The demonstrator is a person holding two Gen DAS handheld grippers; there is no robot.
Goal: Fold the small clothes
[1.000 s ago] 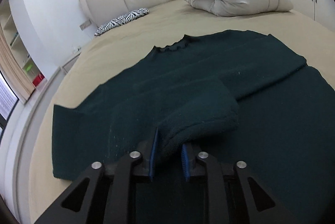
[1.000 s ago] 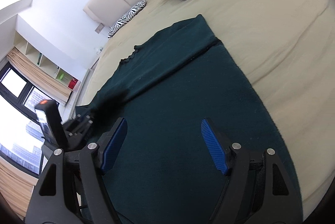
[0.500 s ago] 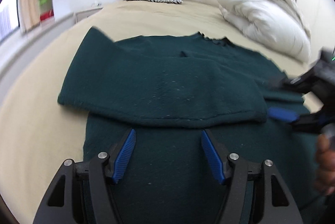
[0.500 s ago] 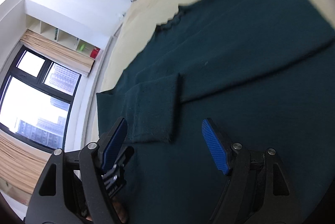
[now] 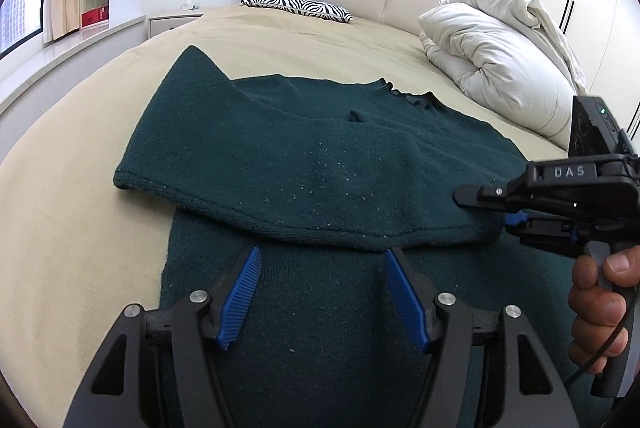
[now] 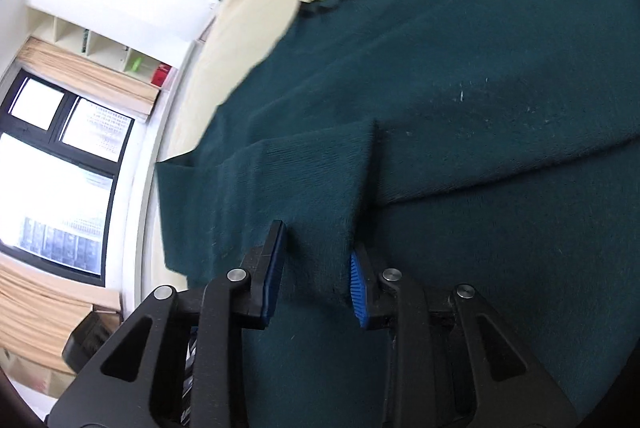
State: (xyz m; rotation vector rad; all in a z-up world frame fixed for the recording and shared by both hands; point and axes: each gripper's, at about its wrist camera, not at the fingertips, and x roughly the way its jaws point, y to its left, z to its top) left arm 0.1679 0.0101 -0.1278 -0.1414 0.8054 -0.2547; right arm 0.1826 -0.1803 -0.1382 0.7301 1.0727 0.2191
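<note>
While the bed point(image 5: 80, 248) fills most of the room, a dark green sweater point(image 5: 304, 164) lies spread flat across its beige sheet, one sleeve point(image 5: 248, 164) folded over the body. A white duvet point(image 5: 500, 56) sits bundled near the headboard. The left gripper point(image 5: 320, 288) hovers over the hem with nothing between its spread jaws. The right gripper point(image 6: 316, 264) is closing, sleeve cuff bunched between its pads.

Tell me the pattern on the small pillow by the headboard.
Black-and-white zebra stripes on the pillow, clearest in the left wrist view.
</note>
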